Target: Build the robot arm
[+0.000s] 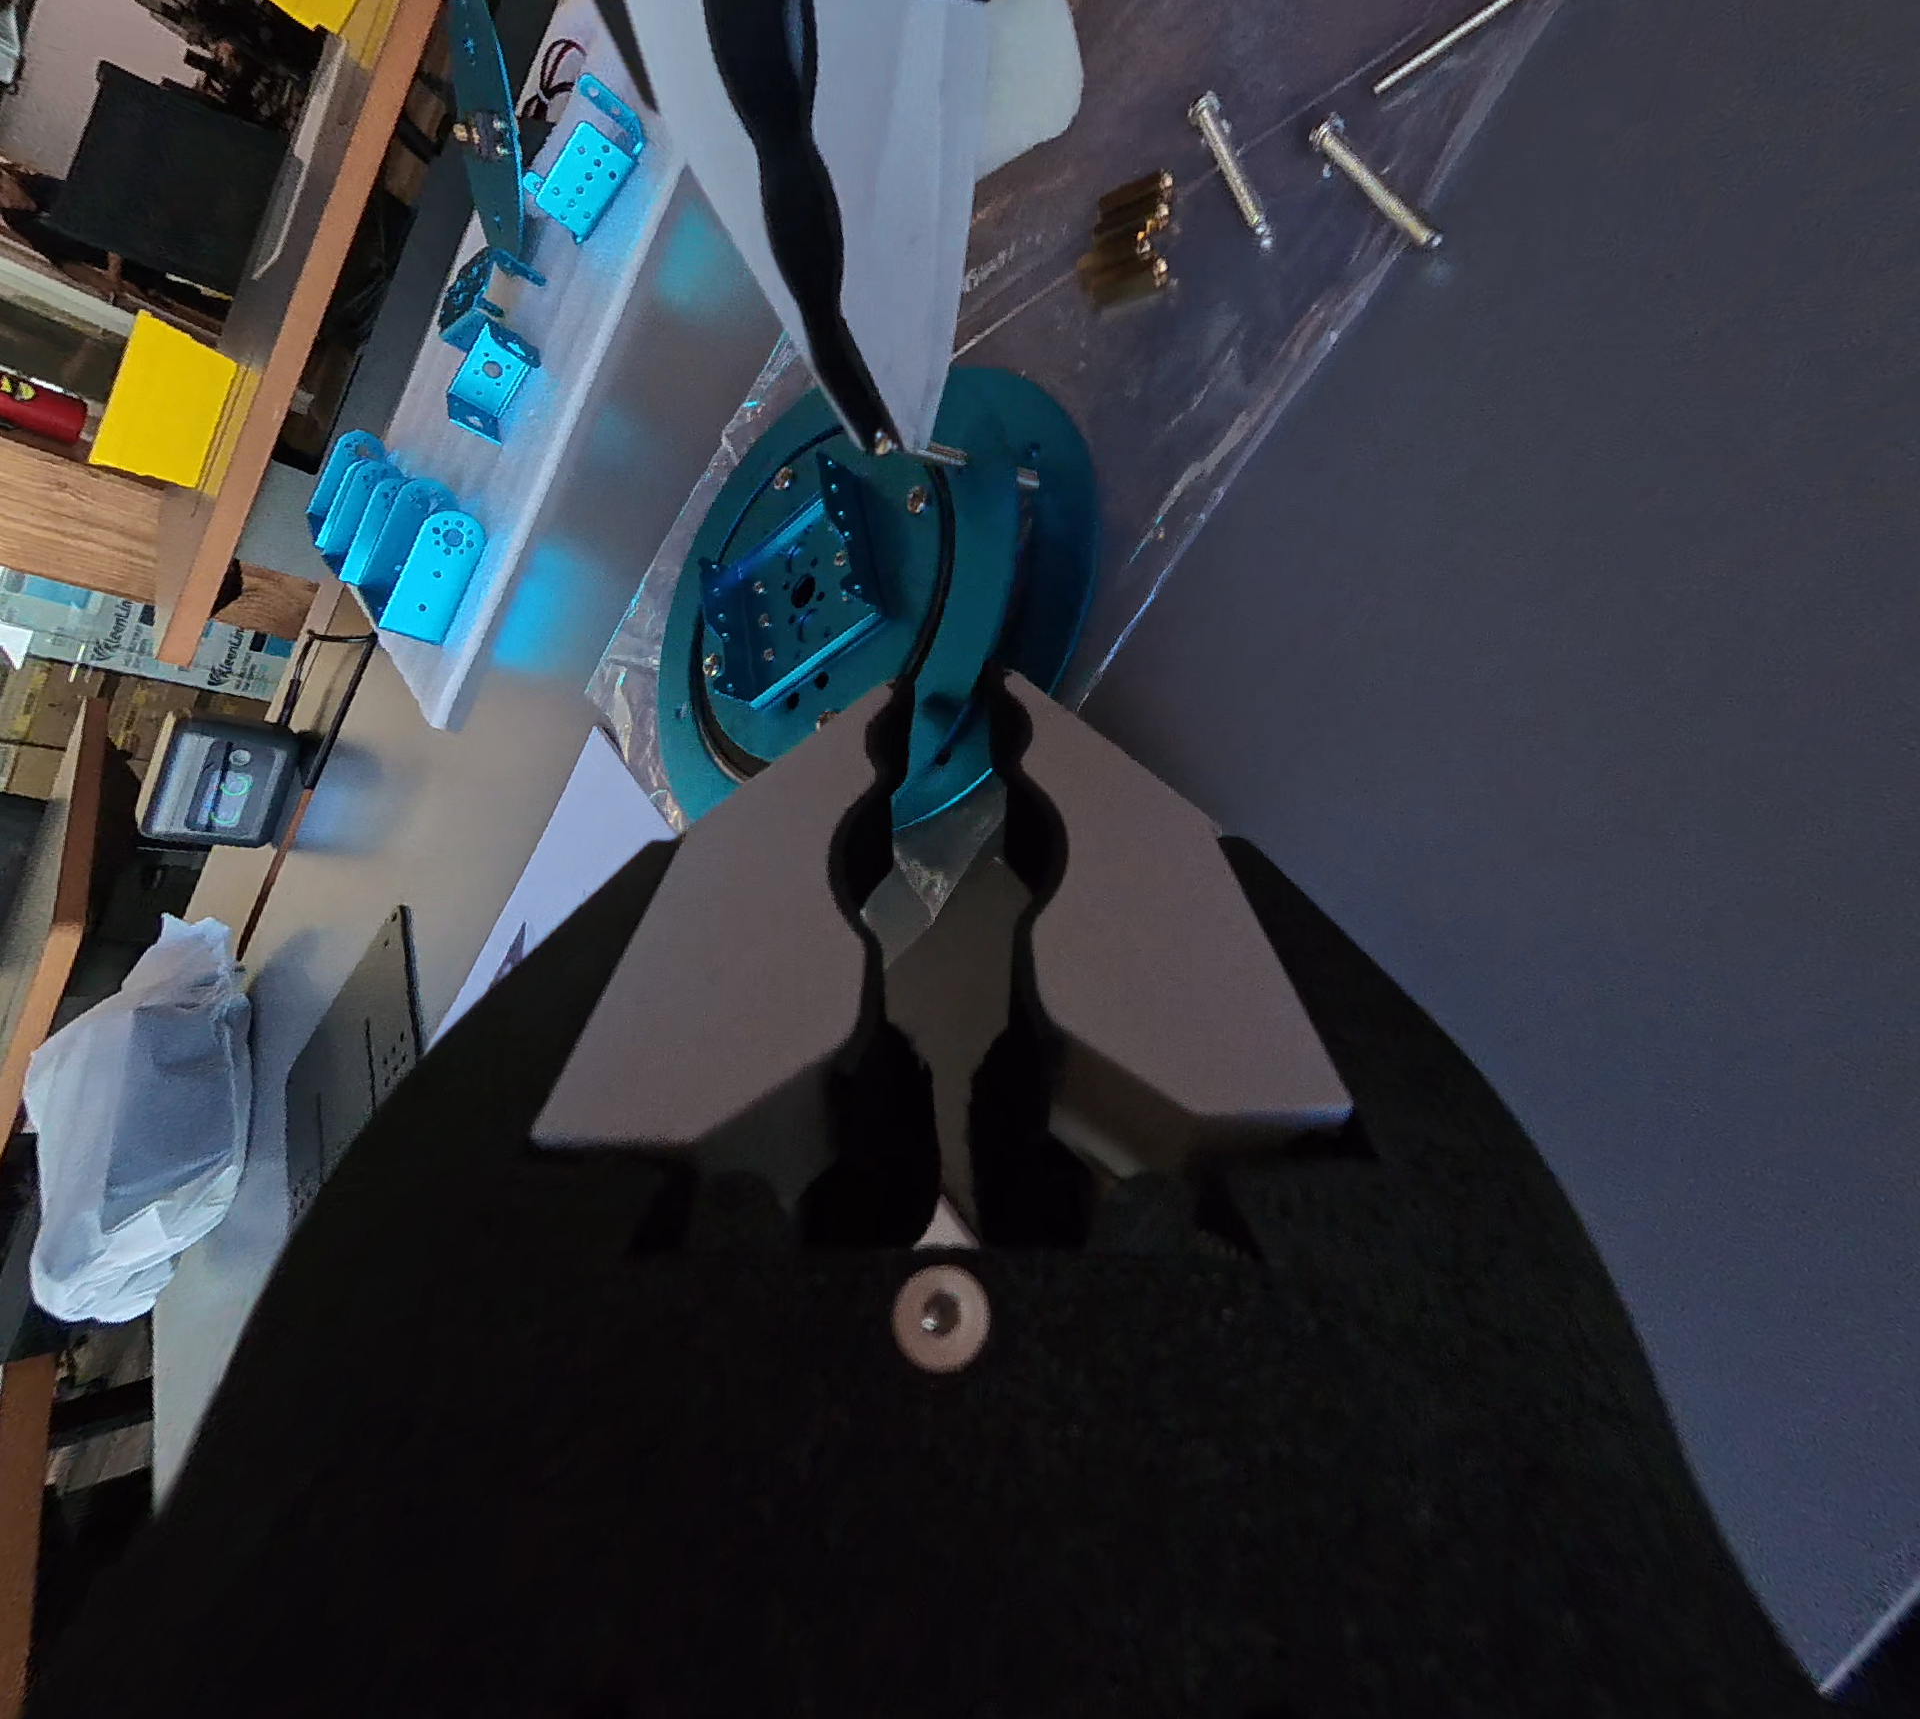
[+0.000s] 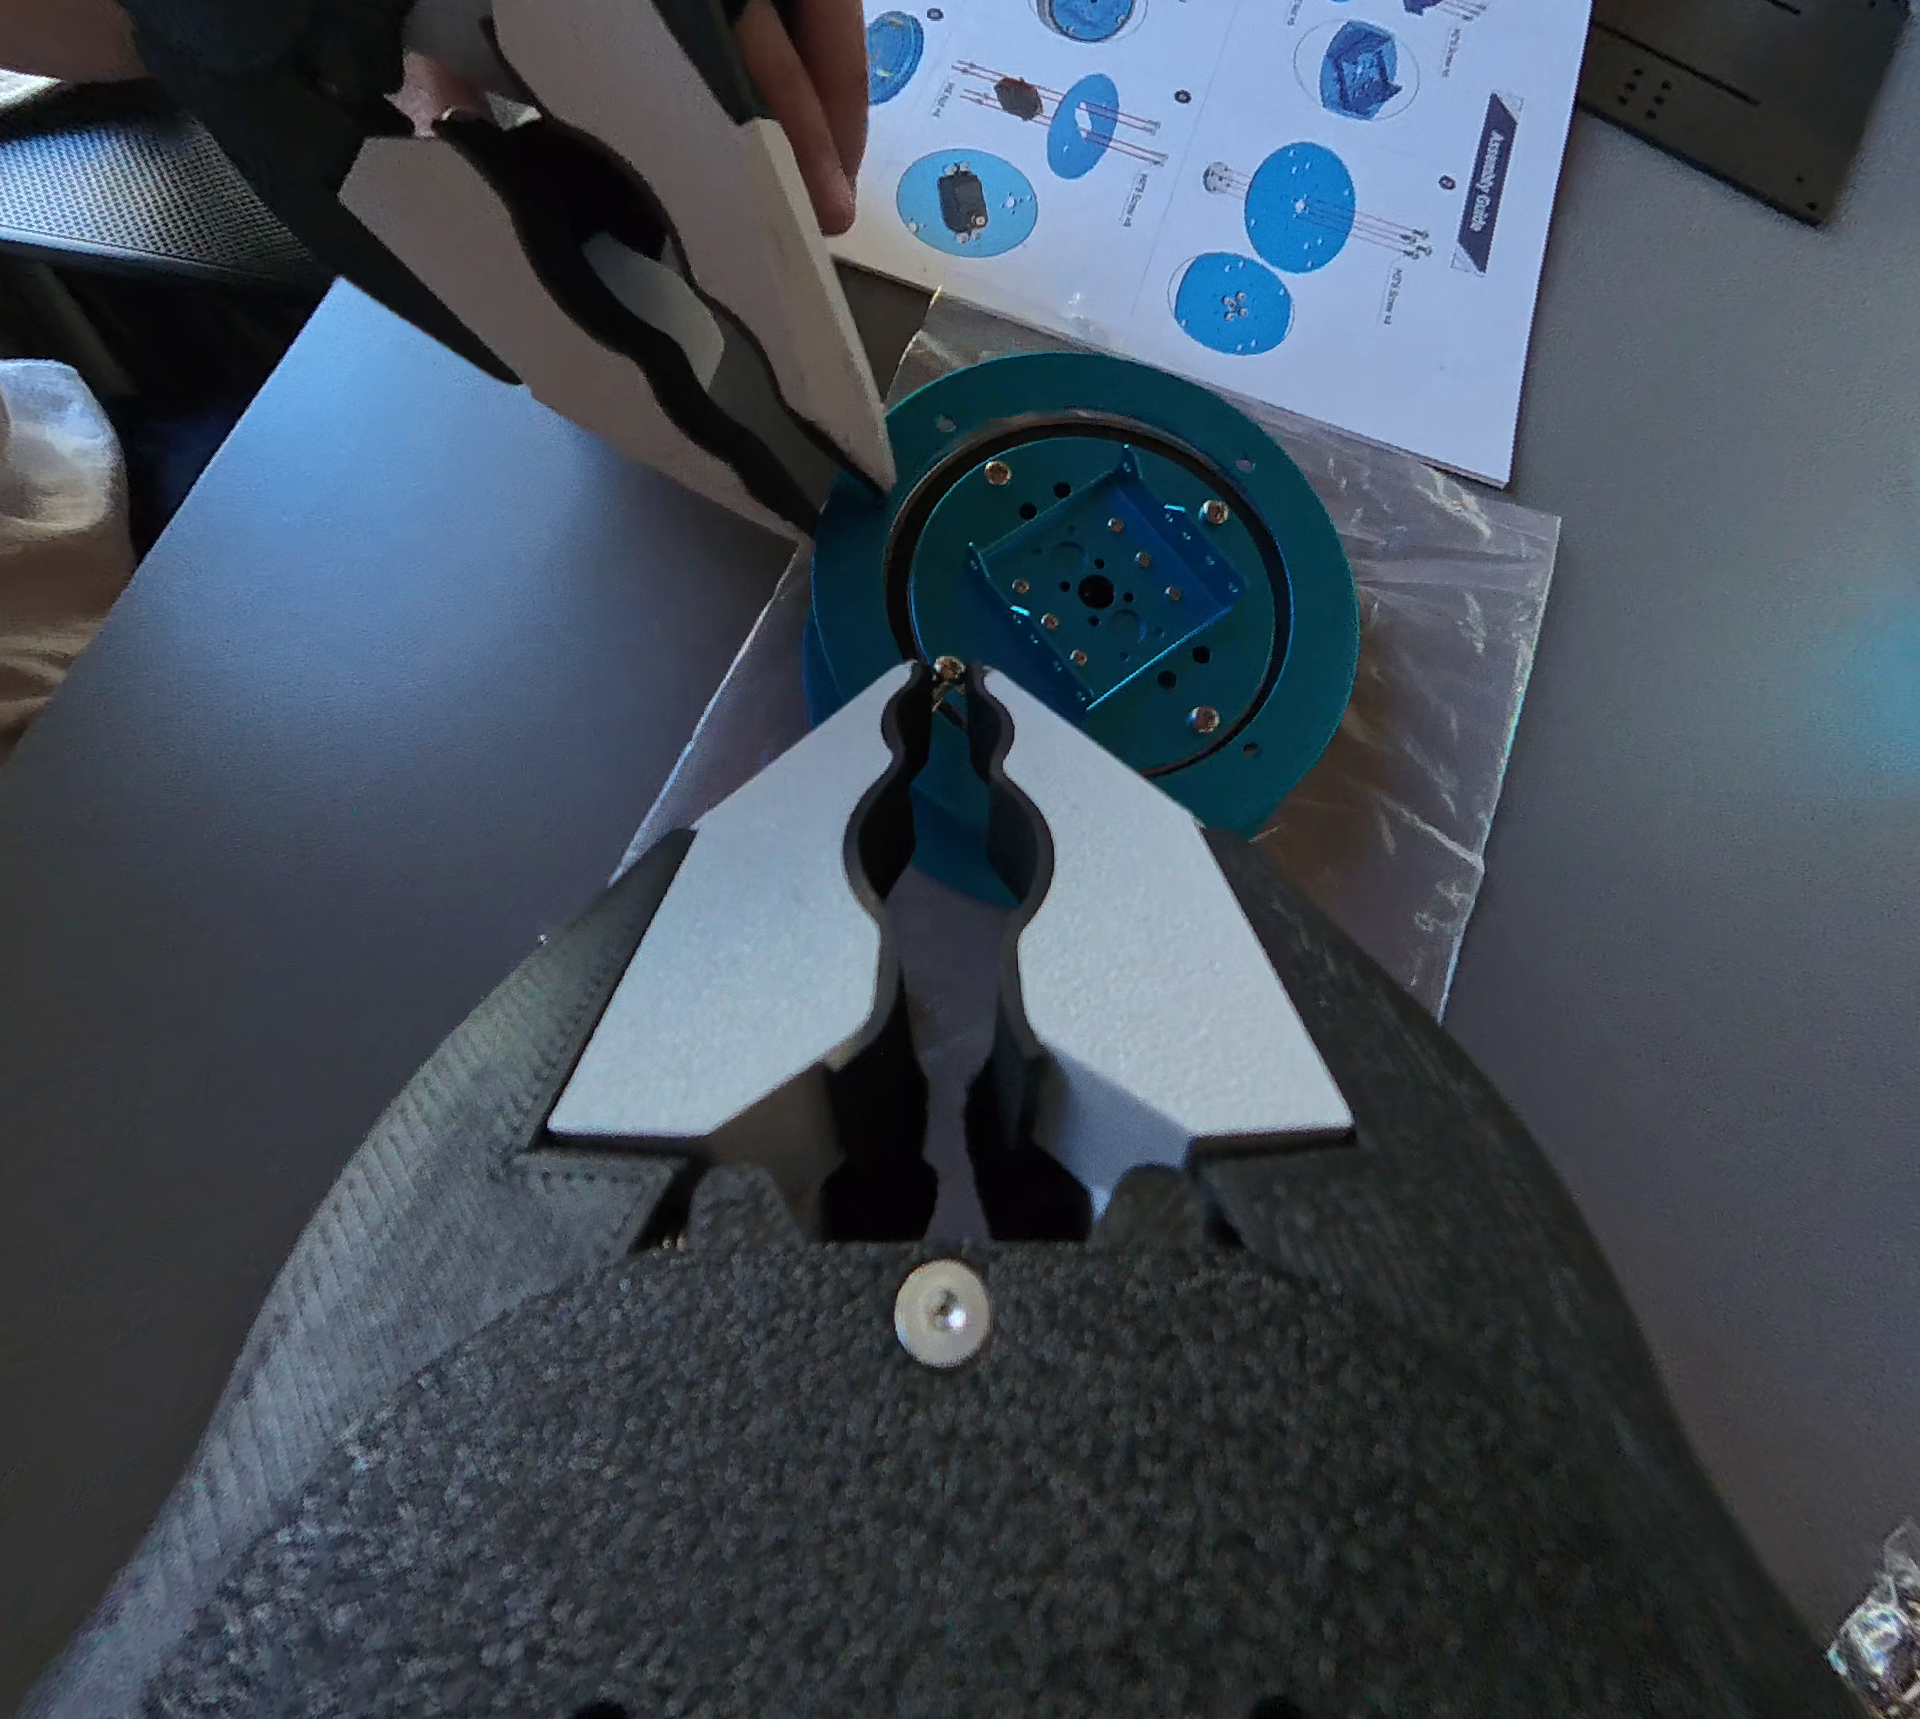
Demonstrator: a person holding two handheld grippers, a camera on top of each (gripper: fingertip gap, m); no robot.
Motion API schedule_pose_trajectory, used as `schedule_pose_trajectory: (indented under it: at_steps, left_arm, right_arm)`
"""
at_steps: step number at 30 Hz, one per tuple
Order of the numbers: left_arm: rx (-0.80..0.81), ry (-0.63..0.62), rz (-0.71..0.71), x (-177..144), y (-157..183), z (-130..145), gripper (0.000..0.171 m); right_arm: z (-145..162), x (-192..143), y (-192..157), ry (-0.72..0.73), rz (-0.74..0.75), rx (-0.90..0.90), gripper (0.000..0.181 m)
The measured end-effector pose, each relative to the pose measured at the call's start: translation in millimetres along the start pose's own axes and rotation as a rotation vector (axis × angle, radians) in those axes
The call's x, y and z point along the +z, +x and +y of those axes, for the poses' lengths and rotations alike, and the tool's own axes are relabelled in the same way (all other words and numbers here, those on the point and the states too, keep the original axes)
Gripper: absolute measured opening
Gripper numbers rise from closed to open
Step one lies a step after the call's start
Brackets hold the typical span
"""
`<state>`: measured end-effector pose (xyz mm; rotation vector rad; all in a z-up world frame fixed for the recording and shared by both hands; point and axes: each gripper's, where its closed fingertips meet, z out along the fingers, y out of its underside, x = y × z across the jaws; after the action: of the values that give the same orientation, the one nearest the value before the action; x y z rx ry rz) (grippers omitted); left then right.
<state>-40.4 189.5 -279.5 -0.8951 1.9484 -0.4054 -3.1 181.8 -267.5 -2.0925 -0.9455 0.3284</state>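
Nearest the lens in the right wrist view, the right gripper [image 2: 948,677], its jaws drawn together on a small screw [image 2: 948,670] pinched at the very tips over the near rim of the teal disc assembly [image 2: 1299,547].

Grey tabletop [image 2: 364,630]: carries everything; a printed assembly sheet [image 2: 1351,142] lies toward its far edge, a black perforated plate [image 2: 1745,38] at the far right corner.

Clear plastic bag [image 2: 1455,630]: spread flat under the disc.

Teal disc assembly: stacked metal rings with a blue U-bracket [image 2: 1107,594] fastened at centre. It appears rigid and fairly heavy, smooth-faced and likely slippery; the outer rim seems the soundest place to grip.

Left gripper [image 1: 940,708]: jaws closed onto the disc's rim, a hand [image 2: 821,59] behind it.

White tray [image 1: 582,422]: rows of blue brackets [image 1: 416,547], near the tabletop's side edge in the left wrist view.

Long bolts [image 1: 1371,183] and brass standoffs [image 1: 1127,241]: loose, well apart from the disc.

Small screw: light, stiff, easily dropped; a grip by the shank looks safest.
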Motion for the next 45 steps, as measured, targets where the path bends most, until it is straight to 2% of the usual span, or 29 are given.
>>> schedule_pose_trajectory:
  at_steps: [7, 10, 14, 18, 19, 21, 22, 23, 26, 29, 33, 38, 45]
  left_arm:
    - [-0.013, 0.016, 0.014, -3, 0, -2, 0.010]
    - [-0.052, 0.037, 0.033, -7, 0, -3, 0.010]
    - [-0.265, 0.111, 0.074, -14, -25, -6, 0.010]
    - [-0.501, 0.126, 0.110, -2, -63, 5, 0.011]
    - [-0.540, 0.131, 0.137, 2, -67, 7, 0.013]
    - [-0.609, 0.105, 0.200, 11, -69, 17, 0.033]
    - [-0.639, 0.104, 0.215, 14, -71, 20, 0.034]
    - [-0.665, 0.121, 0.223, 16, -73, 22, 0.034]
    - [-0.692, 0.114, 0.222, 21, -74, 33, 0.033]
    - [-0.658, 0.100, 0.228, 21, -70, 34, 0.024]
    - [-0.588, 0.055, 0.212, 22, -63, 37, 0.015]
    - [-0.532, 0.001, 0.190, 22, -63, 39, 0.014]
    - [-0.548, 0.013, 0.140, 17, -72, 38, 0.015]
  right_arm:
    - [-1, 1, 2, 0.011, 0.005, -0.008, 0.006]
    - [-2, 1, 5, 0.028, 0.025, -0.032, 0.013]
    - [-3, -3, 4, 0.060, 0.002, -0.021, 0.024]
    - [-9, -17, 5, 0.142, -0.046, 0.033, 0.033]
    - [-7, -21, 11, 0.161, -0.032, 0.051, 0.039]
    - [7, -21, 24, 0.138, -0.008, 0.112, 0.079]
    - [17, -19, 25, 0.098, -0.024, 0.152, 0.093]
    - [26, -16, 24, 0.070, -0.049, 0.172, 0.097]
    - [35, -5, 22, 0.036, -0.052, 0.162, 0.098]
    - [38, 3, 23, -0.025, -0.025, 0.103, 0.096]
    - [36, 9, 28, -0.034, -0.005, 0.086, 0.083]
    - [32, 9, 29, -0.001, -0.053, 0.137, 0.080]
    - [36, 5, 32, -0.004, -0.047, 0.147, 0.077]
